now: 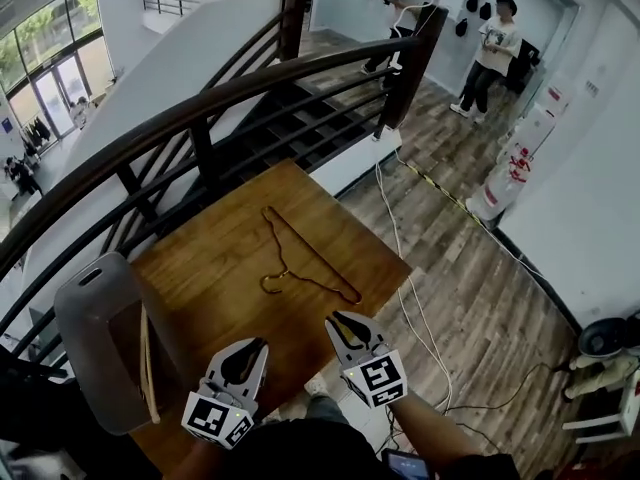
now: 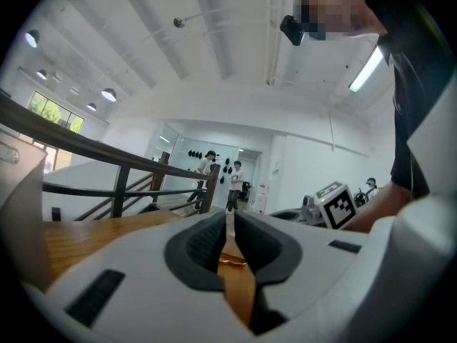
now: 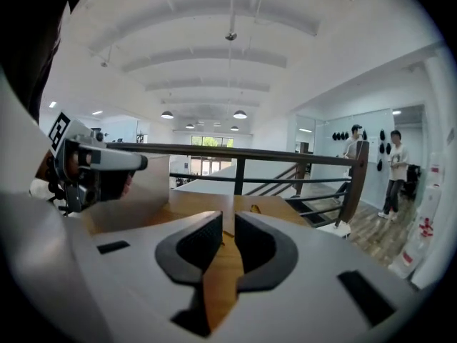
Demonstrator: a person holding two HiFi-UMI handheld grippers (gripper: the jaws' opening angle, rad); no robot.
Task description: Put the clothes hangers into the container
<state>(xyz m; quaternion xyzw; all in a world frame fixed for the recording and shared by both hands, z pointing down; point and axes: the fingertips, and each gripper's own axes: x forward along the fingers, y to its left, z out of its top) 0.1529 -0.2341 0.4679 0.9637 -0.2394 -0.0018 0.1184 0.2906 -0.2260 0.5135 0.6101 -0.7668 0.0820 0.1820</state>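
A dark stair railing (image 1: 200,118) curves behind the bench (image 1: 200,268), and the steps beyond it are partly screened by its bars. The wooden bench runs out of the head view at the lower left, and its near edge is covered by the person's arms. On its left end stands a tall grey container (image 1: 85,308). Its base is cut off, and a thin pale bar (image 1: 148,363) leans inside it, though I cannot tell what the bar belongs to.

The clothes hanger (image 1: 284,258) lies flat near the middle of the bench, well apart from the container. It is a thin brass-coloured wire frame with its hook pointing toward the person.

The left claw (image 1: 252,348) hangs over the near part of the bench with its jaws clenched and nothing gripped. In the left gripper view (image 2: 230,220) only a sliver of wood and a golden glint show through the slit. The right claw (image 1: 340,323) hangs just short of the hanger's near end. The right gripper view (image 3: 228,220) shows its jaws slightly apart and bare bench between them.

A white cable (image 1: 400,268) trails across the floor to the right, and two people (image 1: 495,58) stand far off.
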